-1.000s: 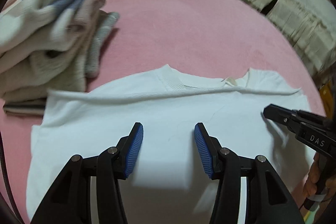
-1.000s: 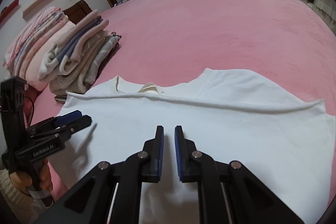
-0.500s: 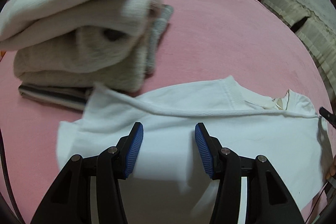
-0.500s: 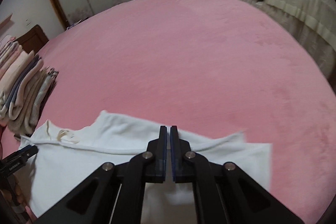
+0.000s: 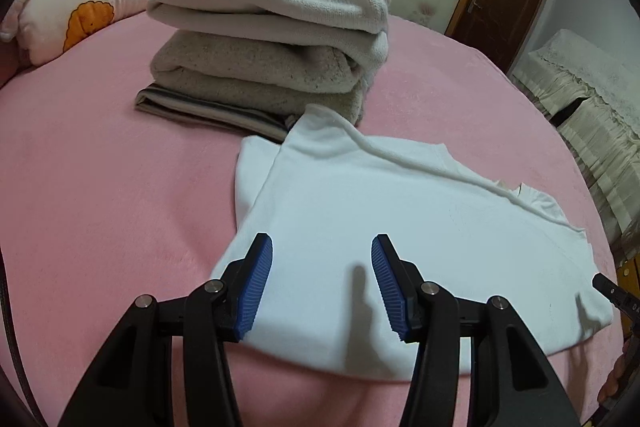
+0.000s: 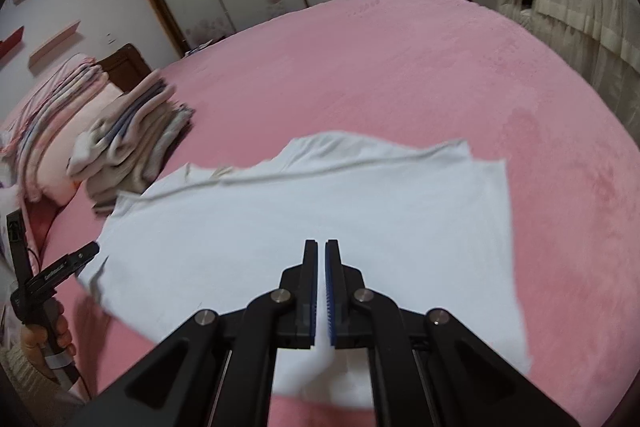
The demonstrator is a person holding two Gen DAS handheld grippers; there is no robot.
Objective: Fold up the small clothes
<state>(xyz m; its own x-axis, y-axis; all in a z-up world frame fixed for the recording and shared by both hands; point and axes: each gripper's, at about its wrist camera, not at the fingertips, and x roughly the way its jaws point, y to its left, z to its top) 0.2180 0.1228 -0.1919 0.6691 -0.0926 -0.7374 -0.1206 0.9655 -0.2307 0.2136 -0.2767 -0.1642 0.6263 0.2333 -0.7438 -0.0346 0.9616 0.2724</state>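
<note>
Lying flat on the pink bed (image 5: 100, 211) under both grippers, the white shirt (image 5: 384, 211) was half folded, the left gripper (image 5: 322, 287) gaped empty, the right gripper (image 6: 320, 291) was squeezed closed on nothing, and next probably came pinching an edge.

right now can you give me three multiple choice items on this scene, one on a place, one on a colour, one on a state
1. Where is the stack of folded clothes relative to the white shirt, in the left wrist view?
A. beyond its far left corner
B. on top of it
C. under it

2. What colour is the bed cover?
A. blue
B. pink
C. grey

3. How does the left gripper stand?
A. shut on the shirt
B. open over the shirt
C. shut on a sock

Answers: 1 A, the stack sits past the shirt's far left corner; 2 B, the cover is pink throughout; 3 B, its blue pads stand wide apart.
</note>
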